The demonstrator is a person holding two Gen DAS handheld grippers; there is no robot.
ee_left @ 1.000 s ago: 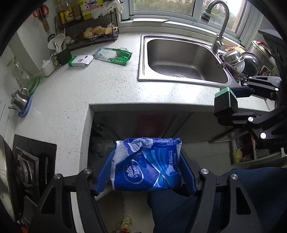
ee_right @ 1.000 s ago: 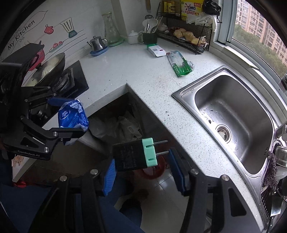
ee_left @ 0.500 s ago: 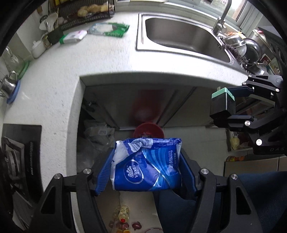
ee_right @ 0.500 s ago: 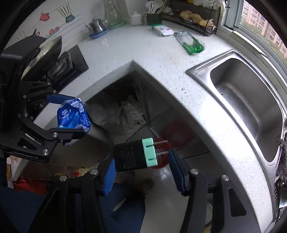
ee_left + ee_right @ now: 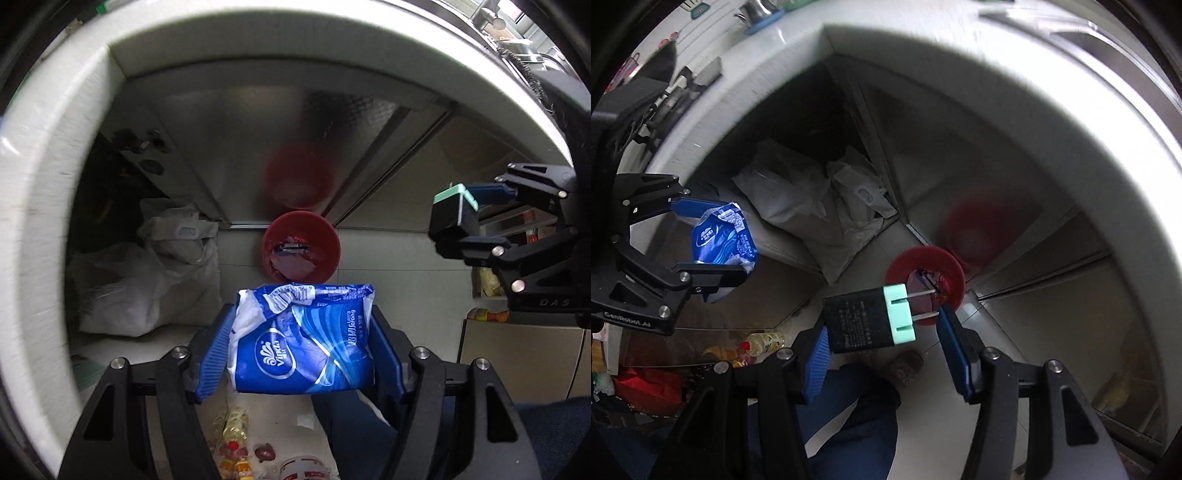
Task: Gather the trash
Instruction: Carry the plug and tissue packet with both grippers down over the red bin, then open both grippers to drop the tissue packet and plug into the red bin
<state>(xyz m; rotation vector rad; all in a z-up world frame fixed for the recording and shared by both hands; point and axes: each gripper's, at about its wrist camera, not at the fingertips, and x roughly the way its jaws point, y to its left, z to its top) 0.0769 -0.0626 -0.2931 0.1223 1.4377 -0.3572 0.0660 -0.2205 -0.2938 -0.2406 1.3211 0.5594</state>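
Below the white countertop point(image 5: 44, 155) edge, a pale plastic bag point(image 5: 147, 273) slumps in the dark corner of the floor, and a red bin point(image 5: 301, 245) stands on the tiles against the steel cabinet front, dark scraps lying inside. Open floor lies between the bin and both grippers. The left gripper point(image 5: 301, 345) clamps a blue tissue pack point(image 5: 303, 339) between its half-spread fingers, just short of the bin's near rim. The right gripper point(image 5: 882, 325) has its fingers partly spread around a black charger with a mint-green plug end point(image 5: 868, 321), prongs pointing toward the bin. Only the right-wrist view shows a brown shoe point(image 5: 905, 365); only the left-wrist view shows small bottles point(image 5: 232, 424) on the floor.
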